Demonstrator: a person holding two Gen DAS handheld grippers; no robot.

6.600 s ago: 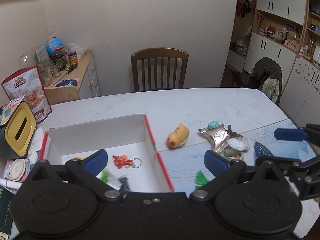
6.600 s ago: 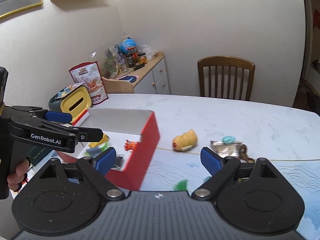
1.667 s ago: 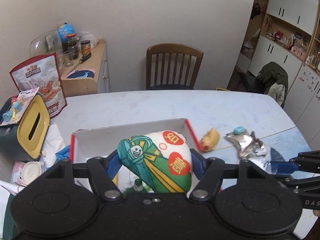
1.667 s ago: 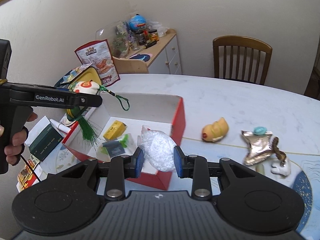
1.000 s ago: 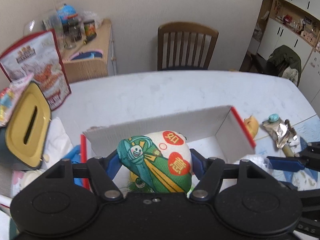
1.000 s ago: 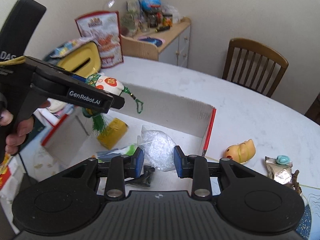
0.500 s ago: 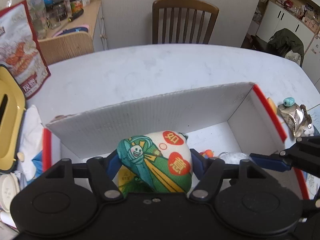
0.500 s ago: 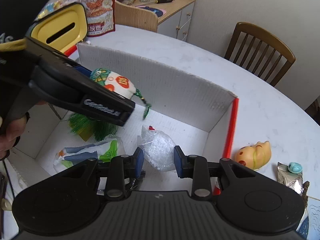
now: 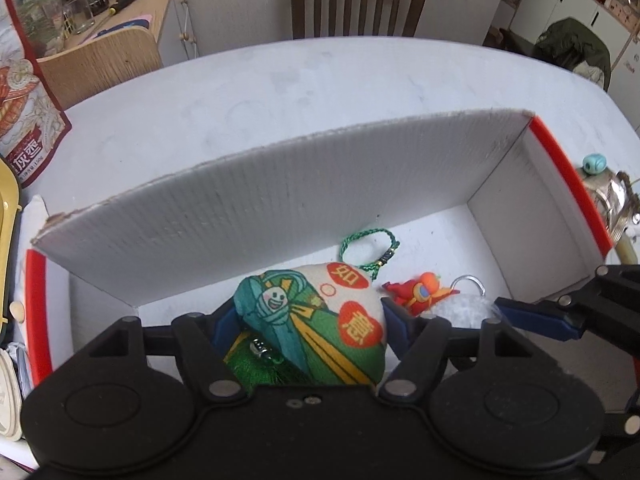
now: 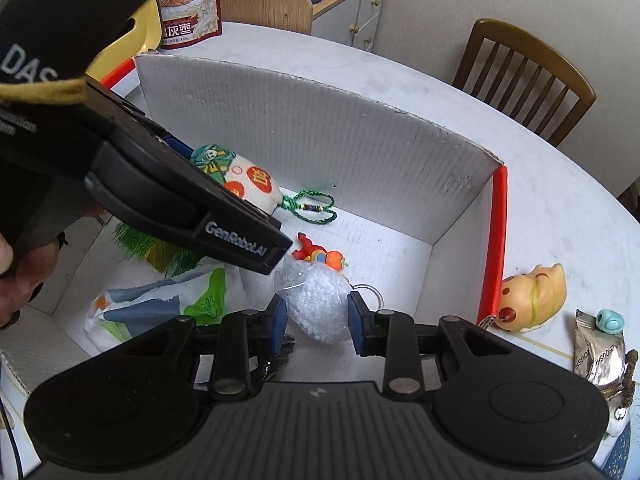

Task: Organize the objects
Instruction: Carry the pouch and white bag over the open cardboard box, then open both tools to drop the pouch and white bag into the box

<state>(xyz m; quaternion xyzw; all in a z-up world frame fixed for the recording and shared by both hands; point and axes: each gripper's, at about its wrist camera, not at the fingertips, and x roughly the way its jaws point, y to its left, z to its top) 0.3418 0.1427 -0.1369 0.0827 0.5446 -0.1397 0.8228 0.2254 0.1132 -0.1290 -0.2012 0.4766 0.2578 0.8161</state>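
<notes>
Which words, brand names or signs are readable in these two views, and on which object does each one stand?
"GenRobot.AI": side of the left hand-held gripper.
"DAS", cut off: the black body above it.
"灰枣": red snack bag; its smaller print is too small to read.
"如" and "意": red patches on the embroidered sachet.
"TOUSHU", uncertain: silver foil packet.
The white sachet in the box shows print too small to read.

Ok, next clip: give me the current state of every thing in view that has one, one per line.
Left tool: shut on the embroidered sachet.
Embroidered sachet: held low inside the box.
Right tool: shut on the bag of white beads.
Bag of white beads: gripped, down in the box.
Box: open-topped, partly filled.
Orange keychain: lying on the box floor.
Yellow toy: outside, touching the box's red corner.
</notes>
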